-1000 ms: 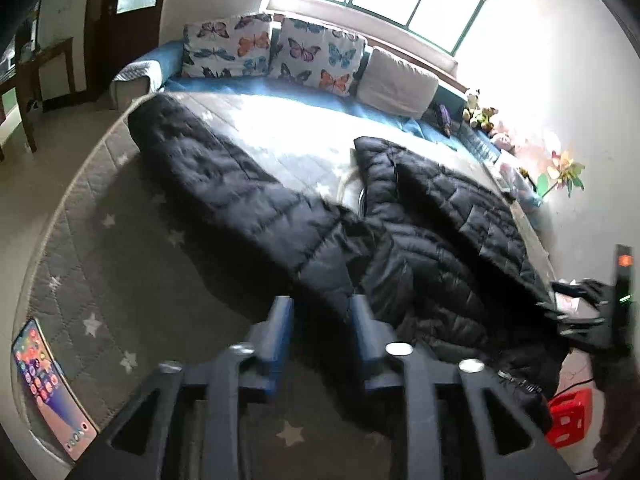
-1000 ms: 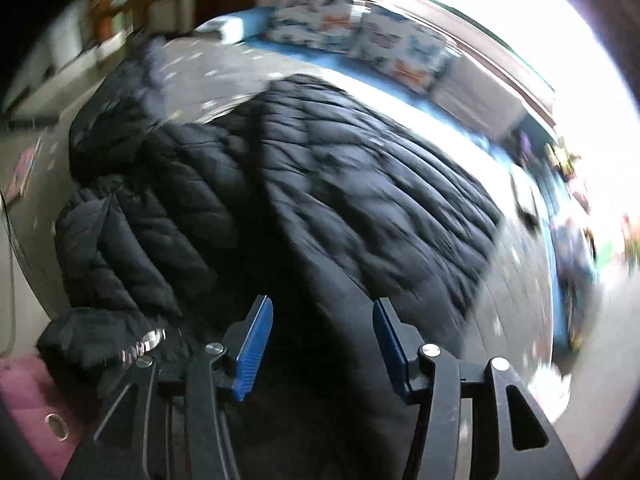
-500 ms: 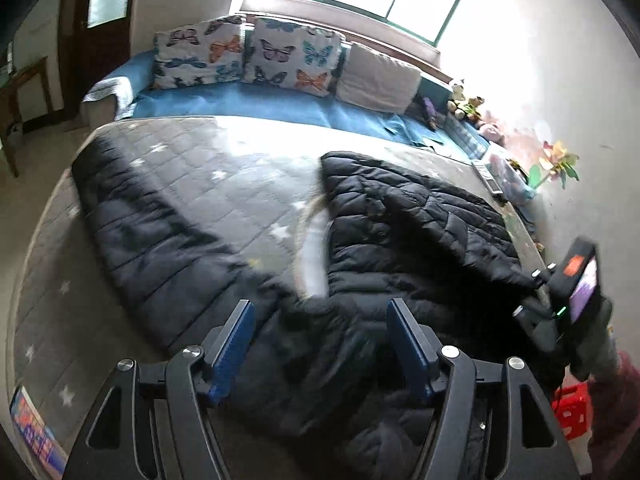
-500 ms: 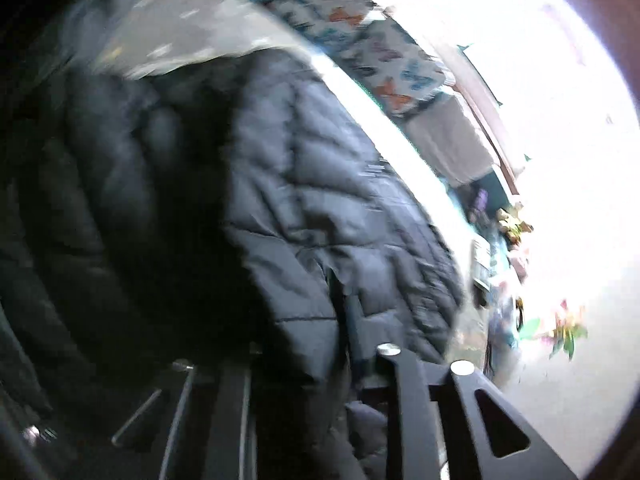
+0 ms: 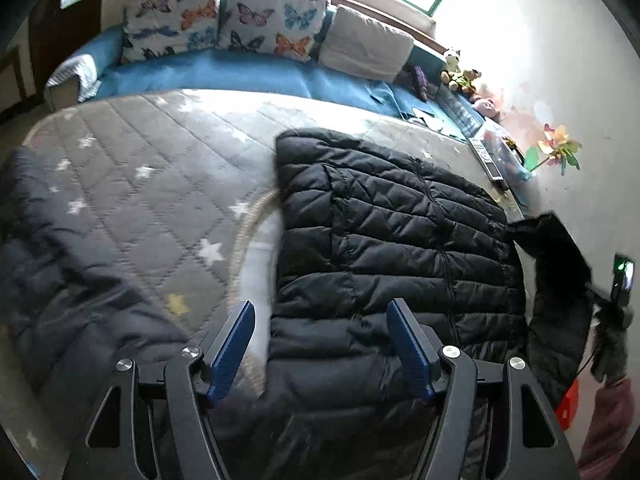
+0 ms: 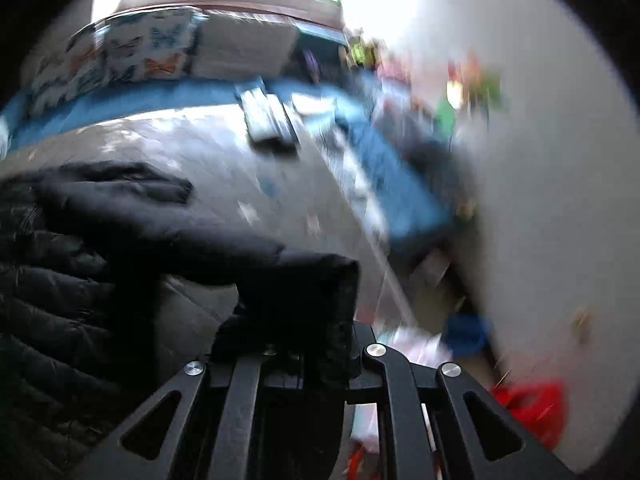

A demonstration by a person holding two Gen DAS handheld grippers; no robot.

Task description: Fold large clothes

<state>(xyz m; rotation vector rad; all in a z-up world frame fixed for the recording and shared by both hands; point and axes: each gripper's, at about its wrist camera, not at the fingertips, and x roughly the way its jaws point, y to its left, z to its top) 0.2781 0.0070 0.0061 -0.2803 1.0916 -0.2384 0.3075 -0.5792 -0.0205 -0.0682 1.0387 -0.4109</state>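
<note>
- The right claw [image 6: 298, 354] is clamped on a sleeve end [image 6: 316, 280] of the black quilted coat [image 5: 384, 240]. Its jaws stood apart a second ago and closed on the fabric within that second. The sleeve now stretches from the jaws back to the coat's body on the left of the right wrist view.
- The left claw [image 5: 320, 344] stands wide and grips nothing, hanging over the coat's near hem. Its jaws were narrow a second ago and had widened by half a second ago.
- Both claws point steeply down at the bed [image 5: 160, 184]; the right wrist view is smeared by fast motion.
- In the left wrist view the coat lies spread flat on the star-patterned bed, no longer bunched as it was a second ago. A second sleeve [image 5: 56, 272] trails off to the left, apart from the body.
- The sleeve pulled out to the right suggests it will next be folded across the body.
- Beyond the coat, butterfly pillows [image 5: 224, 24] line the head of the bed.
</note>
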